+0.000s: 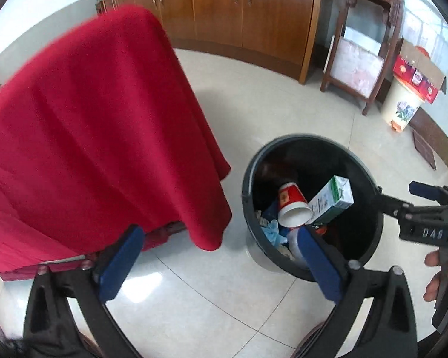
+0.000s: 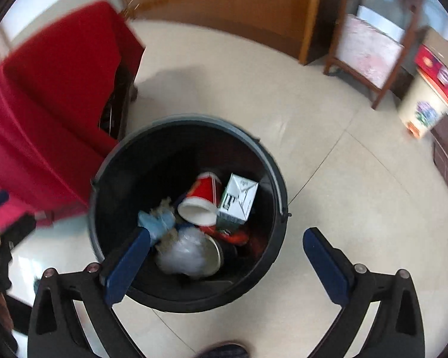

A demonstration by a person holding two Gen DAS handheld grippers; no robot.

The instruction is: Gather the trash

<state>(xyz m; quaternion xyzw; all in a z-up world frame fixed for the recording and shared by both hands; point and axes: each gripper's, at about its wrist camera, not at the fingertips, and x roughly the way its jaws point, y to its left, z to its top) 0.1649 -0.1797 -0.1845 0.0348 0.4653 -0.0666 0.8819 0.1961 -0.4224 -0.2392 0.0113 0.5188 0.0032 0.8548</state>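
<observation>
A black trash bin [image 1: 286, 140] stands on the tiled floor beside the red-covered table. Inside it lie a red paper cup [image 1: 289, 204], a white and green carton [image 1: 331, 200] and a blue glove [image 1: 271, 229]. My left gripper [image 1: 219, 232] is open and empty, its right finger over the bin's near rim. In the right wrist view the bin [image 2: 194, 119] sits directly below, holding the cup [image 2: 204, 192], the carton [image 2: 239, 198], the glove [image 2: 158, 220] and a clear plastic bag [image 2: 185, 253]. My right gripper [image 2: 227, 232] hangs open and empty above the bin.
The red tablecloth [image 1: 89, 119] drapes close to the bin's left side. Wooden cabinets [image 1: 239, 15] line the back wall, with a wooden stand [image 1: 364, 44] and a cream bin topped by a cardboard box [image 1: 403, 104] at the right. A hand [image 1: 442, 274] shows at the right edge.
</observation>
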